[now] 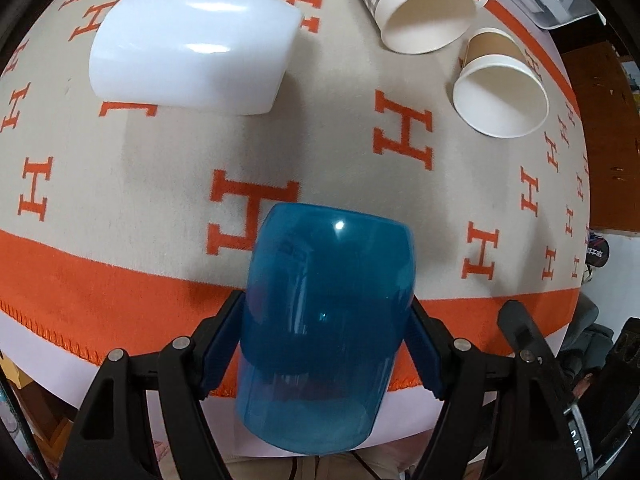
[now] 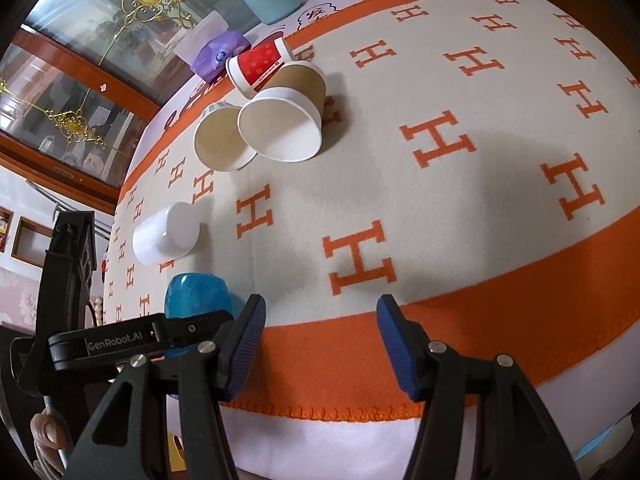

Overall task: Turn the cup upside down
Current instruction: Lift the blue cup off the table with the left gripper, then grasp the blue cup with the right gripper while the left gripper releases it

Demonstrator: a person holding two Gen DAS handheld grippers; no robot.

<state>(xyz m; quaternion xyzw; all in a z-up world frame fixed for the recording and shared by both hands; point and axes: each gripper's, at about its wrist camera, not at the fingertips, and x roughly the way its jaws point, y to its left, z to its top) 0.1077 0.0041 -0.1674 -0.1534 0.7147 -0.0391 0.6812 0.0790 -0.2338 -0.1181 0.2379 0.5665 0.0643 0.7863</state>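
Blue cup [image 1: 326, 320] pinched in left hand-held gripper [image 1: 324, 344] — right hand-held gripper [image 2: 320, 344] spread (empty).

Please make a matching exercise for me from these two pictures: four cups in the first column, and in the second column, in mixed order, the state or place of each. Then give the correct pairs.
Column one:
1. translucent blue plastic cup
2. glossy white plastic cup
3. brown paper cup with white rim
4. red paper cup

Column two:
A. lies on its side, mouth toward the camera, near the grey checked paper cup
B. held between the pads of the left claw
C. farthest back, by the purple tissue pack
D. lies alone on the H-patterned cloth

Pairs: 1-B, 2-D, 3-A, 4-C
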